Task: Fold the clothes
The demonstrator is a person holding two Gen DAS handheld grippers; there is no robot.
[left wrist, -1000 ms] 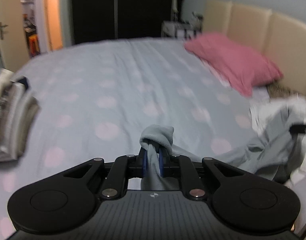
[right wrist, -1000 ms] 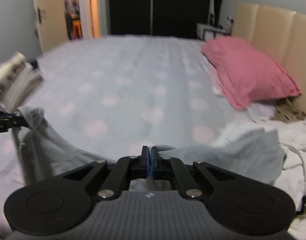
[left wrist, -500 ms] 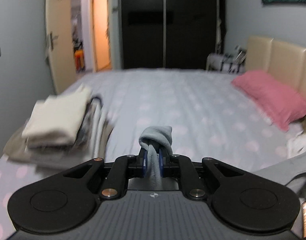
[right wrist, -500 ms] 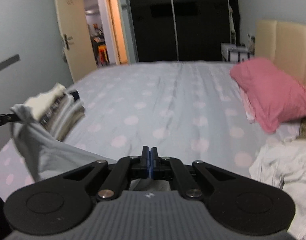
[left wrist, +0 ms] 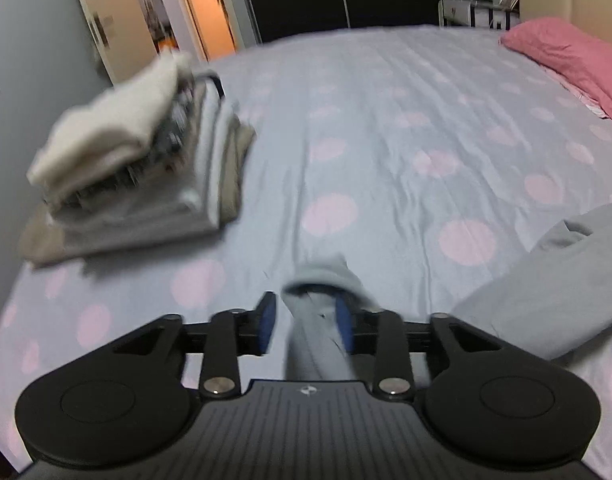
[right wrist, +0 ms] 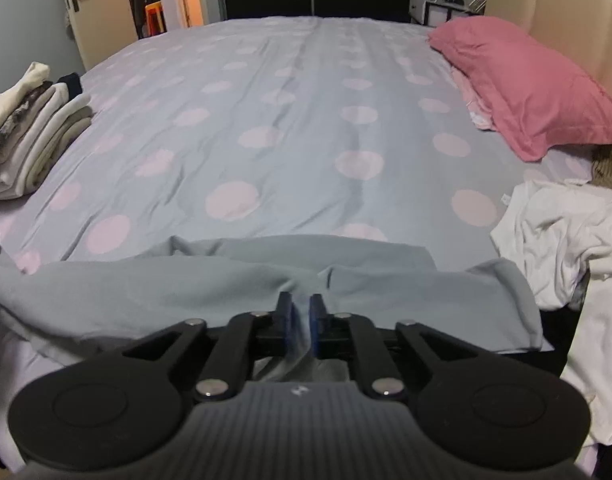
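A light grey garment lies spread across the near edge of the bed, just in front of my right gripper. Its jaws are opening, a narrow gap shows between the blue pads, and a fold of the grey cloth runs loosely through the gap. In the left wrist view my left gripper hangs low over the sheet with its jaws opening. A bunched corner of the same grey garment stands between them, clear of the left pad. The rest of the garment lies to the right.
The bed sheet is pale blue with pink dots. A stack of folded clothes sits at the left edge, the same stack showing in the right view. A pink pillow lies by the headboard, above a crumpled white pile.
Both grippers have sunk toward the bed, and the grey garment went from hanging between them to lying on the sheet. Both pairs of jaws have parted from shut.
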